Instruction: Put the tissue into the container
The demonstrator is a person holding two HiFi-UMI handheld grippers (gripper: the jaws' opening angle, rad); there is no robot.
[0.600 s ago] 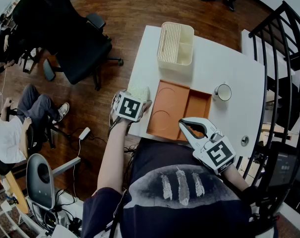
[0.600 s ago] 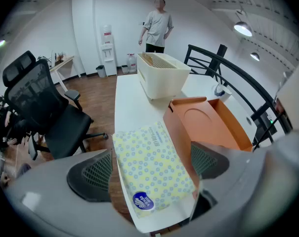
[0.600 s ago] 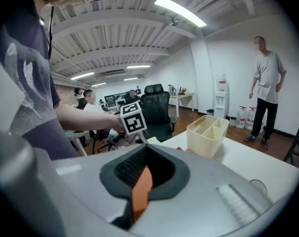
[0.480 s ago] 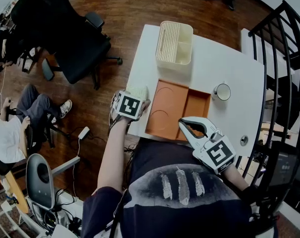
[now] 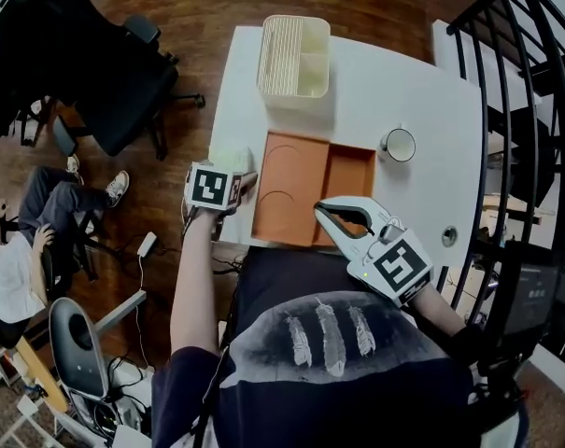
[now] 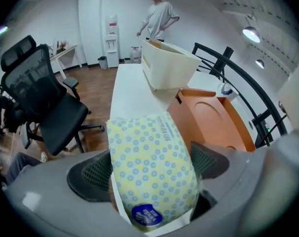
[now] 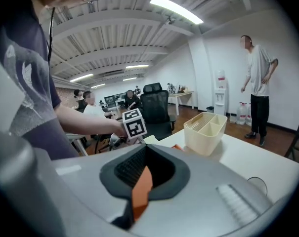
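Observation:
A tissue pack point(image 6: 151, 157), pale yellow with blue dots, fills the gap between the pads of my left gripper point(image 6: 151, 167), which is shut on it. In the head view the left gripper point(image 5: 233, 161) and the tissue pack point(image 5: 229, 153) sit over the white table's left edge point(image 5: 228, 91), beside the orange tray point(image 5: 301, 189). The cream ribbed container point(image 5: 295, 56) stands at the table's far end, also visible as the container point(image 6: 166, 65) ahead of the pack. My right gripper point(image 5: 321, 209) hovers over the tray's near edge, shut and holding nothing.
A white mug point(image 5: 396, 145) stands right of the tray, and a small round fitting point(image 5: 449, 236) lies near the right edge. A black railing point(image 5: 534, 110) runs along the right. Left of the table are an office chair point(image 5: 114, 82) and a seated person point(image 5: 21, 250).
The head view has shifted, so the whole table sits higher and further left in the picture. Both grippers keep about the same places relative to the table and tray.

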